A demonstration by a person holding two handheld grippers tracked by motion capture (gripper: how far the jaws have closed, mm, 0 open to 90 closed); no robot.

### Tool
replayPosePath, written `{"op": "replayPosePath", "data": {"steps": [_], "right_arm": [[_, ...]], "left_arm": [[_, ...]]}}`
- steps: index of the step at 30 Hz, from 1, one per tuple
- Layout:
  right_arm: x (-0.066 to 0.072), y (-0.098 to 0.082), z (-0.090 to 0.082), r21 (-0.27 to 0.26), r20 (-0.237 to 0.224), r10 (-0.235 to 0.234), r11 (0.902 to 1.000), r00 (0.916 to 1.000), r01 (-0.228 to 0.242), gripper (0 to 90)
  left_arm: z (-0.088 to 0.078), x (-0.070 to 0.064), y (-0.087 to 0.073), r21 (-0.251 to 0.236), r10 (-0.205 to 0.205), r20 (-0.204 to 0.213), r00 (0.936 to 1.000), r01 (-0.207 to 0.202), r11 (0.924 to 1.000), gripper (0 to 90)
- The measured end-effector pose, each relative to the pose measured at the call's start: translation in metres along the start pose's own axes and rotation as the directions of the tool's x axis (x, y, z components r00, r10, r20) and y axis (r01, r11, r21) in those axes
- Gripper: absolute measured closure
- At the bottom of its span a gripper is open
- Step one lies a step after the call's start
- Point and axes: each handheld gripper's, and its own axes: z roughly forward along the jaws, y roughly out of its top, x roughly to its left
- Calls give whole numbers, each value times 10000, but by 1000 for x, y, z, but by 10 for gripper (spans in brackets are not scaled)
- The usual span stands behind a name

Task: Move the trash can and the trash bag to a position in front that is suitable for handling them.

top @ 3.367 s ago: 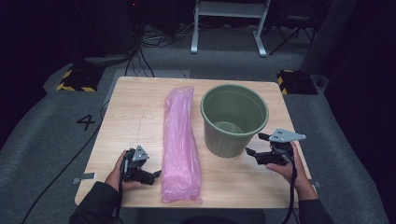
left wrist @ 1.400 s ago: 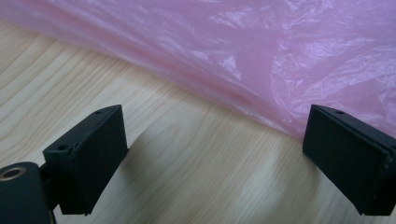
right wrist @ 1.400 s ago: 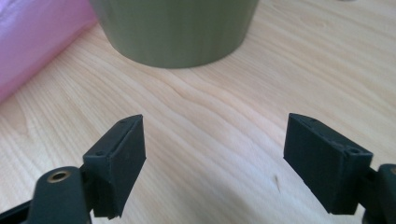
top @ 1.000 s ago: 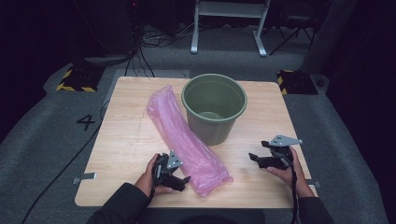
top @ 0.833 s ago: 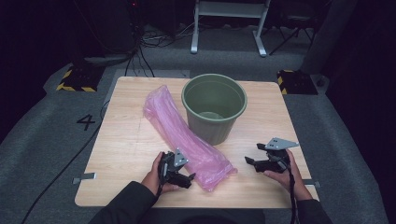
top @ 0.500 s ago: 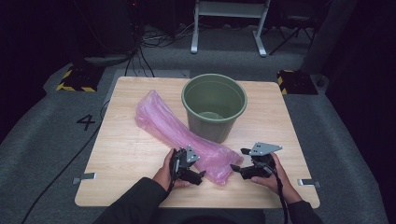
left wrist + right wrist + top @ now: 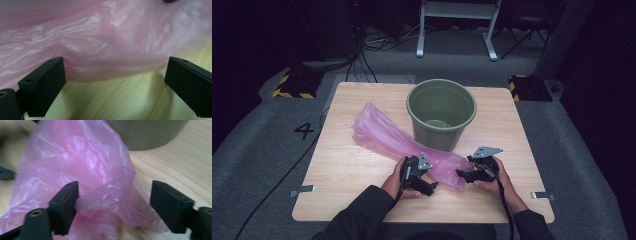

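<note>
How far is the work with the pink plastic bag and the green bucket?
Done: little; the pink plastic bag lies flat on the wooden table, outside the green plastic bucket. In hand: both tongs, left and right, stand open at its near end. Left: gripping, opening, lining the bucket, probably.

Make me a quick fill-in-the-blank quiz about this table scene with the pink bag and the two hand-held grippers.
1. The plastic bag lying on the table is ____ in colour.
2. The green bucket stands upright, and the bag lies to its ____ in the high view.
3. The jaws of the right hand-held gripper stand ____ around a fold of the bag.
4. The left hand-held gripper has its jaws ____.

Missing words: pink; left; open; open
</note>
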Motion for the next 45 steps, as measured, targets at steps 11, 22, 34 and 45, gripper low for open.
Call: {"op": "replayPosePath", "data": {"steps": [11,22,34,45], "right_arm": [[-24,-6,-1,-284,-97,172,9994,9998,-174,682],[-47,-6,0,-398,228,137,9991,9996,-127,790],[-75,-8,-6,-228,1410,335,9993,9894,-306,658],[-73,-8,-4,-354,1173,458,9985,9920,-420,660]], "left_arm": [[-33,30,-30,530,247,634,9977,-280,9982,43],[-75,39,-75,642,-257,86,9996,251,9976,43],[-115,76,-120,-41,-1835,-1406,9729,1848,9828,158],[-147,55,-89,-1847,-1130,-1762,9778,799,9795,166]]}}
